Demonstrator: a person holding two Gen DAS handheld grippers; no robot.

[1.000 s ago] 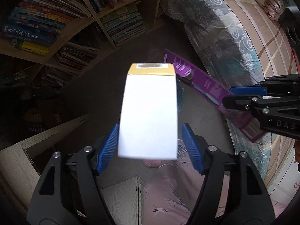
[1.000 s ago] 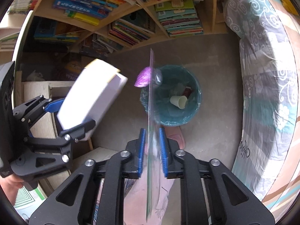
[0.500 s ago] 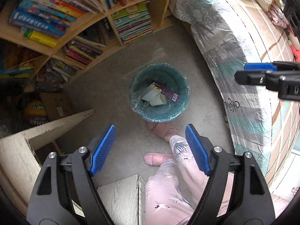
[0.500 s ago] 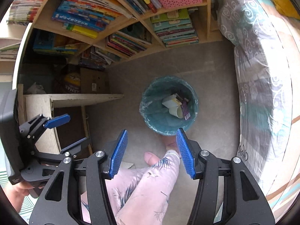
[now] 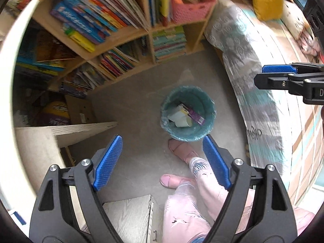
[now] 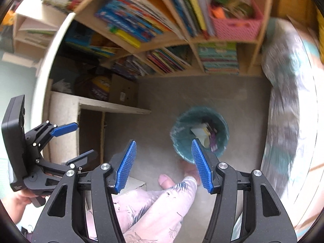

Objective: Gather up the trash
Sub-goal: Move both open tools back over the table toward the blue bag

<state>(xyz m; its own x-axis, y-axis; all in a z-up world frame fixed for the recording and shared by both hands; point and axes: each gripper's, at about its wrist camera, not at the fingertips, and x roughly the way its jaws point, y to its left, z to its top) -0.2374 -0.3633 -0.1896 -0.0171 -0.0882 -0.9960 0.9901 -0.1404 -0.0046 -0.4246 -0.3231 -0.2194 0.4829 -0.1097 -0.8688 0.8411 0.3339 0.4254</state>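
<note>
The teal waste bin stands on the grey floor and serves as the landmark here. Inside it lie the white and yellow box and, just beside it toward the bed, the purple package; a pale paper cup touches the box. The left gripper hangs above the floor on the near side of the bin, its jaws spread wide with nothing between them, having just opened a little further. The right gripper is also near the bin, its jaws apart and empty; they too have just been opening. From the left wrist view the right gripper shows beyond the bin, over the bed. A person's feet in pink slippers stand just beside the bin's near edge, one touching it. A bookshelf packed with books rises behind the bin, and a pale wooden cabinet stands to its left.
</note>
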